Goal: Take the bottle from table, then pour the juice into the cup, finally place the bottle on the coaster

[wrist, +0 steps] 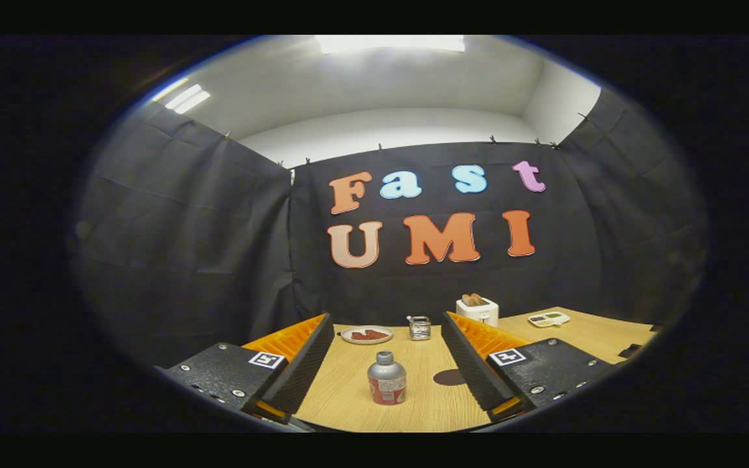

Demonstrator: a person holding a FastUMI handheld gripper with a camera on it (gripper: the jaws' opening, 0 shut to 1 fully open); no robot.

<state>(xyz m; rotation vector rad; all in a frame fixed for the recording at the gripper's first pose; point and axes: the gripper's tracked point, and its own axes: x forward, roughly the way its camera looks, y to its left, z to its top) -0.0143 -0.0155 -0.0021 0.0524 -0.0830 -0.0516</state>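
Note:
A small silver bottle with a red label and a grey cap stands upright on the wooden table, in the gap between my two fingers and apart from both. My gripper is open, its fingers spread wide on either side of the bottle. A dark round coaster lies flat on the table just right of the bottle, partly hidden by the right finger. Farther back, beyond the fingertips, stands a clear glass cup.
A white plate with red food sits at the back left of the cup. A white toaster with bread stands at the back right. A small white dish lies on the table's far right.

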